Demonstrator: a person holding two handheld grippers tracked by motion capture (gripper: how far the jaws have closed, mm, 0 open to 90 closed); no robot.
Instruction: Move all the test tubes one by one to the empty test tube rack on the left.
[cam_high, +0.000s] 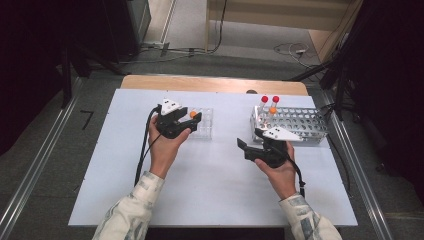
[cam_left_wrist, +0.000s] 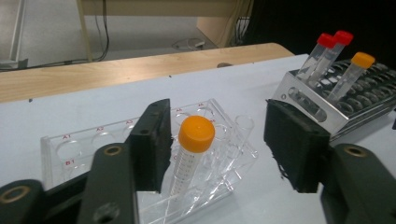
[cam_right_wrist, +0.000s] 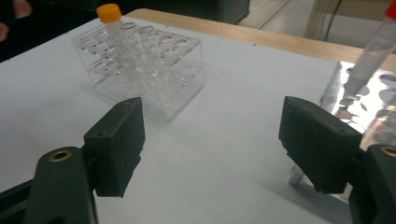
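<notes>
An orange-capped tube (cam_left_wrist: 189, 158) stands upright in a clear plastic rack (cam_left_wrist: 70, 149) left of the table's middle. My left gripper (cam_left_wrist: 219, 149) is open around it: one jaw sits close beside the tube, the other stands well apart. From above, the left gripper (cam_high: 190, 116) hangs over the near corner of the clear rack (cam_high: 205, 127). My right gripper (cam_high: 250, 138) is open and holds nothing, just in front of a metal rack (cam_high: 300, 125). In the right gripper view its jaws (cam_right_wrist: 212, 140) frame bare table, with the clear rack (cam_right_wrist: 154, 70) beyond.
The metal rack (cam_left_wrist: 299, 95) carries two red-capped tubes (cam_high: 264, 99) and one orange-capped tube (cam_high: 272, 110), all leaning. The white board lies on a wooden table (cam_high: 215, 84). Cables trail from both grippers. Rails run along the floor on both sides.
</notes>
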